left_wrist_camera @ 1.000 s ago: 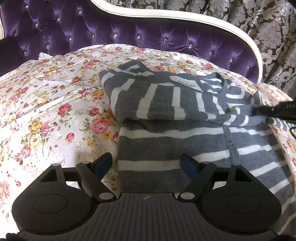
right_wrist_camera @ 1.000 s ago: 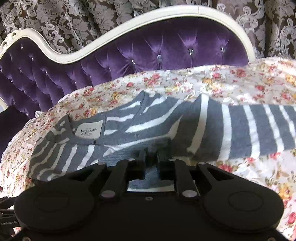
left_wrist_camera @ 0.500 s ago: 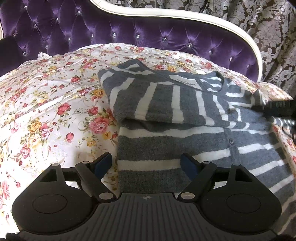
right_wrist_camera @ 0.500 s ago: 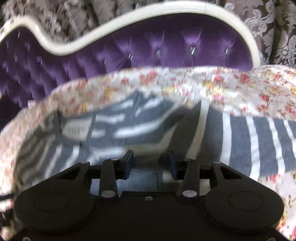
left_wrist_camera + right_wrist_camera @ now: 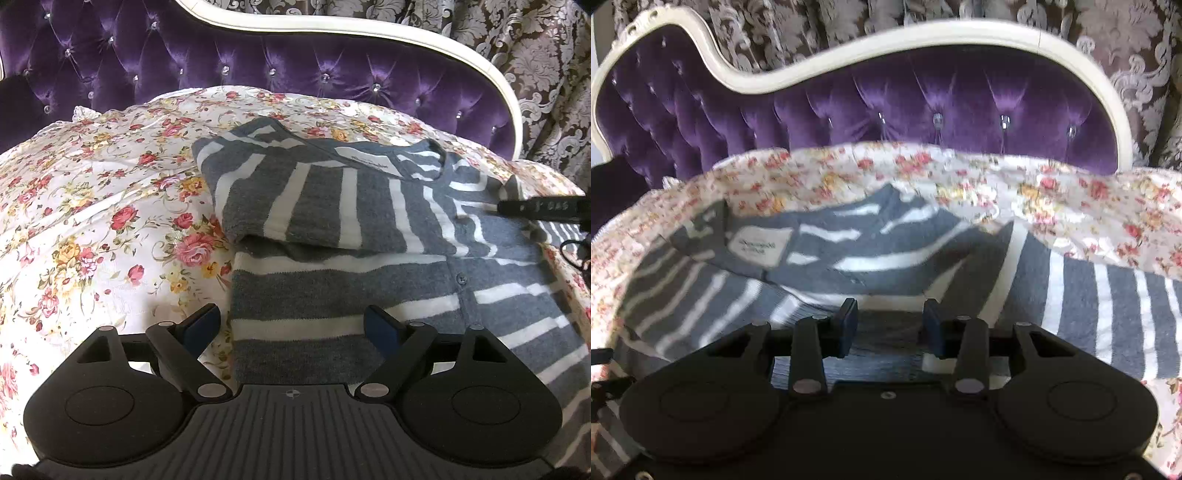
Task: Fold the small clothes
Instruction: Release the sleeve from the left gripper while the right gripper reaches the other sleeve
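1. The striped cardigan [image 5: 369, 229] lay on the floral bedspread [image 5: 92, 221], in front of the purple headboard [image 5: 258, 62]. This put the whole garment on a broad, soft surface for folding.
2. One sleeve [image 5: 306, 206] was folded across the cardigan's chest, below the neck label [image 5: 369, 160]. The other sleeve [image 5: 1108, 314] extended away from the cardigan onto the bedspread, so the fold appeared half complete.
3. The left hand-held gripper [image 5: 291, 328] was released, with the jaws wide apart. It straddled the cardigan's lower corner without pinching it, probably ready to take the hem.
4. The right hand-held gripper [image 5: 890, 325] stood partly open over the cardigan's shoulder area. Cloth lay between its pads [image 5: 847, 321], but the pads did not appear to press on it, which is consistent with a release.
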`<move>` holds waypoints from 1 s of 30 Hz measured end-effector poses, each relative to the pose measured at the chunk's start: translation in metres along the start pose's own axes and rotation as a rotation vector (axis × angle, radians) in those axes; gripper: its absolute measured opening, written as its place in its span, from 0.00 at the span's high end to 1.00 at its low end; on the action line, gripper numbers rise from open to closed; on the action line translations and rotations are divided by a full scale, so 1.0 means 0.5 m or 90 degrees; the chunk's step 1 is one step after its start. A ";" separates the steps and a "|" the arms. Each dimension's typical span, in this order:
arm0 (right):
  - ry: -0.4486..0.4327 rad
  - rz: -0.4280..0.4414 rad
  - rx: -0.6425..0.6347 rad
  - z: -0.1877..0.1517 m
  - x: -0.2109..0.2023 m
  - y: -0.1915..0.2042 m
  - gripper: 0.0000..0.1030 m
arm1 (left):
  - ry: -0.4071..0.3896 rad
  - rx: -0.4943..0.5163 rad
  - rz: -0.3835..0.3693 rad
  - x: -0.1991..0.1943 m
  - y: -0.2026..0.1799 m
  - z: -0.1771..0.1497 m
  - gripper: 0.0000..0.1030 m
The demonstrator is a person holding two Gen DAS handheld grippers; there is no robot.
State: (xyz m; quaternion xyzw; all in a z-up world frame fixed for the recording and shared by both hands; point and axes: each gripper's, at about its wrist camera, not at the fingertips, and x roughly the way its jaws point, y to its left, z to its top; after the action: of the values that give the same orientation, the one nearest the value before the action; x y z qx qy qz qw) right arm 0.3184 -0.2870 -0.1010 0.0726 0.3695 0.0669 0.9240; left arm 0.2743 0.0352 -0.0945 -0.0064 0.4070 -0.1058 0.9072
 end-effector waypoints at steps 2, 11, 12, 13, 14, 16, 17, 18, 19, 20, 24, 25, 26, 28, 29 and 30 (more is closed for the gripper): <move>0.008 0.010 0.004 -0.008 0.004 -0.007 0.51 | 0.000 0.000 0.000 0.000 0.000 0.000 0.18; -0.066 0.014 -0.086 0.001 -0.049 0.031 0.86 | -0.012 0.002 0.010 0.000 -0.005 -0.004 0.16; -0.096 0.010 -0.091 0.010 -0.060 0.034 0.86 | -0.013 0.003 0.011 0.000 -0.005 -0.005 0.16; -0.115 0.001 -0.084 0.018 -0.064 0.031 0.86 | -0.014 0.003 0.011 0.000 -0.005 -0.005 0.16; -0.117 -0.011 -0.069 0.026 -0.060 0.025 0.86 | -0.015 0.003 0.011 0.000 -0.005 -0.006 0.16; -0.083 -0.011 -0.032 0.035 -0.032 0.007 0.85 | -0.016 0.003 0.012 0.000 -0.006 -0.006 0.16; -0.048 -0.011 -0.020 0.033 -0.010 -0.001 0.79 | -0.015 0.003 0.012 0.000 -0.005 -0.005 0.16; -0.024 -0.027 -0.016 0.031 0.005 -0.004 0.74 | -0.015 0.004 0.011 0.000 -0.005 -0.005 0.16; -0.015 -0.049 -0.014 0.026 0.014 -0.006 0.67 | -0.015 0.004 0.011 0.000 -0.005 -0.006 0.16; -0.028 -0.058 -0.009 0.021 0.009 -0.008 0.57 | -0.015 0.004 0.010 0.000 -0.004 -0.006 0.15; -0.105 -0.050 -0.012 0.001 -0.041 0.012 0.56 | -0.013 0.004 0.011 0.000 -0.004 -0.005 0.15; -0.108 -0.046 -0.029 -0.002 -0.044 0.022 0.56 | -0.012 0.004 0.012 0.001 -0.005 -0.004 0.14; -0.099 -0.043 -0.047 -0.006 -0.039 0.034 0.54 | -0.013 0.004 0.014 0.002 -0.006 -0.004 0.13; -0.067 -0.045 -0.057 -0.014 -0.017 0.043 0.52 | -0.015 0.008 0.016 0.002 -0.008 -0.005 0.13; -0.044 -0.053 -0.056 -0.022 -0.003 0.043 0.52 | -0.016 0.010 0.017 0.002 -0.009 -0.007 0.12; -0.027 -0.061 -0.057 -0.034 0.004 0.042 0.51 | -0.016 0.011 0.017 0.002 -0.009 -0.007 0.12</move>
State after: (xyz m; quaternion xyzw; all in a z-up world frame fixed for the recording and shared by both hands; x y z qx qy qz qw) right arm 0.3065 -0.2644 -0.1104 0.0152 0.3494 0.0373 0.9361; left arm 0.2715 0.0309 -0.0973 0.0053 0.3949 -0.0970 0.9136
